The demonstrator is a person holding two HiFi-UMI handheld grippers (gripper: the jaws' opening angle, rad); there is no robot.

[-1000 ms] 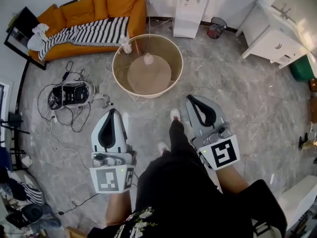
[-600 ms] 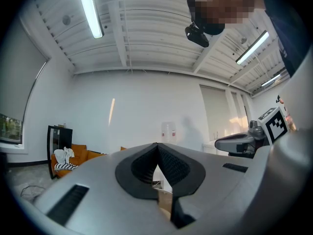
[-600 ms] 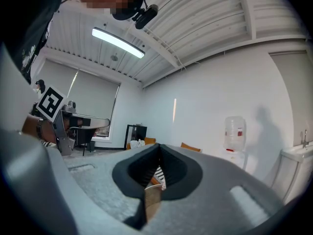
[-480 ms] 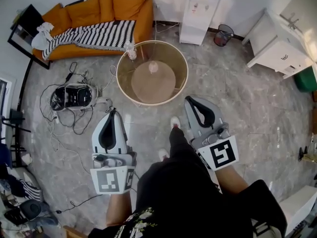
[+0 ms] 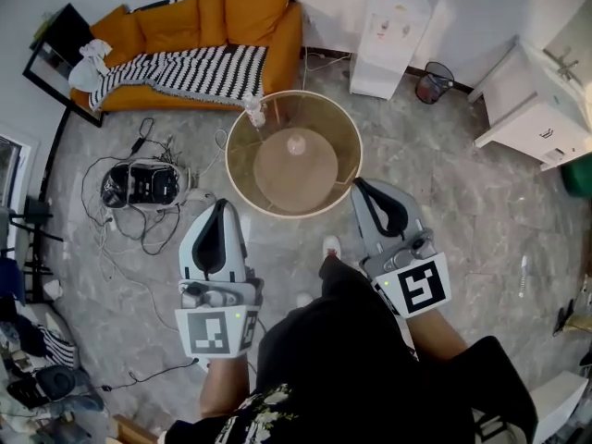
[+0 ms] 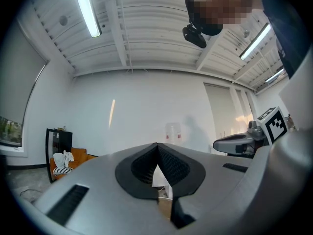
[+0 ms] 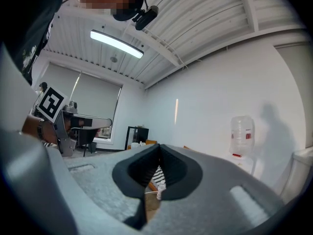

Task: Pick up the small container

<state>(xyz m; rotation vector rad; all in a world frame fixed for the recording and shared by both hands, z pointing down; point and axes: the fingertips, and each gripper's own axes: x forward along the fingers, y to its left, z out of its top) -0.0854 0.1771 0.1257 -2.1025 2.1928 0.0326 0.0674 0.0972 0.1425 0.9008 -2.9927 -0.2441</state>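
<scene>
A small pale container stands upright at the middle of a round glass-topped table. A small clear bottle stands at the table's far left rim. My left gripper is shut and empty, just short of the near left rim. My right gripper is also shut and empty, its tip at the near right rim. In the left gripper view the jaws meet at the tips. The right gripper view shows its jaws closed too, with the small bottle showing through the gap below.
An orange sofa with a striped blanket lies beyond the table. A white water dispenser and a small bin stand by the far wall. Cables and a black device lie on the floor at left. White cabinet at right.
Both grippers have moved forward towards the round table, which now lies closer to their tips. The right gripper's tip has reached the rim. Both stay shut.
</scene>
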